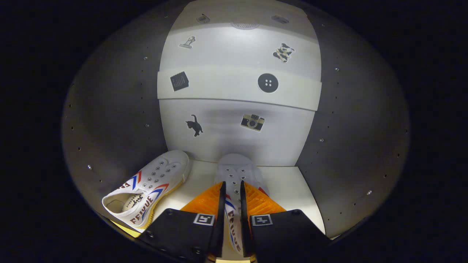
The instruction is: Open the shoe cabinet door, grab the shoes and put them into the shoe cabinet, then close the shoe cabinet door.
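Two shoes: both white canvas sneakers with red and blue stripes, both inside the shoe cabinet point(358, 146).
Tongs point(232, 190): narrow; the two fingers point(220, 204) stand close together with the side wall of the right-hand shoe point(237, 171) between them, and both appear to press on it.
Finger pads: orange ribbed blocks flank the fingers on either side, above black bodies that each carry a square marker.
Held shoe: toe pointing to 12 o'clock, reaching just short of the cabinet's back panel point(237, 135); its heel end runs down between the fingers toward 6 o'clock; whether its sole rests on the cabinet floor point(289, 186) I cannot tell.
Second shoe point(150, 186): at 9 o'clock of the tongs, lying on the cabinet floor, tilted with its toe toward 1 o'clock and its open heel toward 7 o'clock; sole edge yellowish; apart from the held shoe.
Cabinet floor: pale, lit, bare to the 3 o'clock side of the held shoe.
Side walls: dark grey, with rows of small holes and pegs, at 9 and 3 o'clock.
Back panel: white, carrying a horizontal shelf edge point(239, 87) at 12 o'clock beyond the shoes.
Stickers: a black cat point(195, 125) and a camera point(252, 122) below the shelf edge; a black square point(179, 81) and a round button point(268, 83) on it; further small stickers higher up.
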A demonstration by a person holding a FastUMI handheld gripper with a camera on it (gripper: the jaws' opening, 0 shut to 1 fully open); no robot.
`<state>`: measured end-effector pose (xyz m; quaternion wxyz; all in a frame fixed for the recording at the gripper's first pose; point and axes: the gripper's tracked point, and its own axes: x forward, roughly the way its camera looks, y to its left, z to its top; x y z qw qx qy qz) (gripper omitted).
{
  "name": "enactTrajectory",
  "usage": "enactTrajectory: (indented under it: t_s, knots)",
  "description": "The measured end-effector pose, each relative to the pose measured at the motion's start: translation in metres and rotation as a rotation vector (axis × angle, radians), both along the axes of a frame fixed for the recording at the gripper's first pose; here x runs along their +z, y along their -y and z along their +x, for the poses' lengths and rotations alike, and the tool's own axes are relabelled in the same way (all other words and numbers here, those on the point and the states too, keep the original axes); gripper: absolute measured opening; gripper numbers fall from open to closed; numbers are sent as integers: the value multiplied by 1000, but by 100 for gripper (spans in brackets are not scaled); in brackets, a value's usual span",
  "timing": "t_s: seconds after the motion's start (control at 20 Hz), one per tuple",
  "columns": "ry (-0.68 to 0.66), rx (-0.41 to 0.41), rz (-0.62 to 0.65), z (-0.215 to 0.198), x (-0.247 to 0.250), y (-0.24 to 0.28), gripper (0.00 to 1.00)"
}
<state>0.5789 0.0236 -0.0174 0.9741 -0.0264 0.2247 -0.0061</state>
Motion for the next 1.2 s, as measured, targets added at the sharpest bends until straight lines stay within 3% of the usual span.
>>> enactTrajectory:
  t_s: [0.05, 0.3, 0.5, 0.8, 1.0, 1.2]
  knots:
    - [21, -10, -14, -1, 7, 2, 24]
    - [141, -24, 23, -64, 57, -4, 100]
    - [250, -21, 32, -150, 97, -16, 99]
    - [403, 49, 27, -296, 136, -44, 99]
    - [418, 71, 66, -394, 136, -51, 99]
    - [384, 37, 58, -467, 128, -26, 99]
